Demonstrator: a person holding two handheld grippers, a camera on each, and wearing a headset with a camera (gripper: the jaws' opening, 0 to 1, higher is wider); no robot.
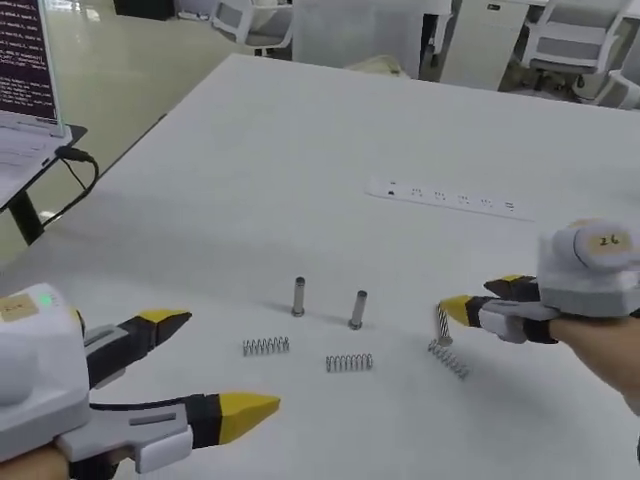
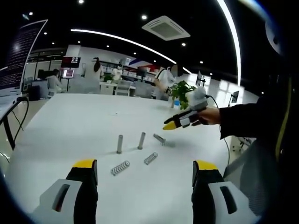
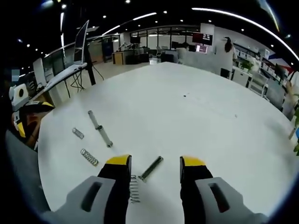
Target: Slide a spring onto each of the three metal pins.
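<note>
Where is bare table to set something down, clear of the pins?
Free: the broad stretch between the power strip and the two upright pins, and the area left of them toward the laptop. Crowded: the band of pins and springs between the left hand-held gripper and the right hand-held gripper.

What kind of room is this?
Probably an open-plan office: office chairs stand behind the big white table, a laptop sits open beside it, and a power strip lies on the table.
</note>
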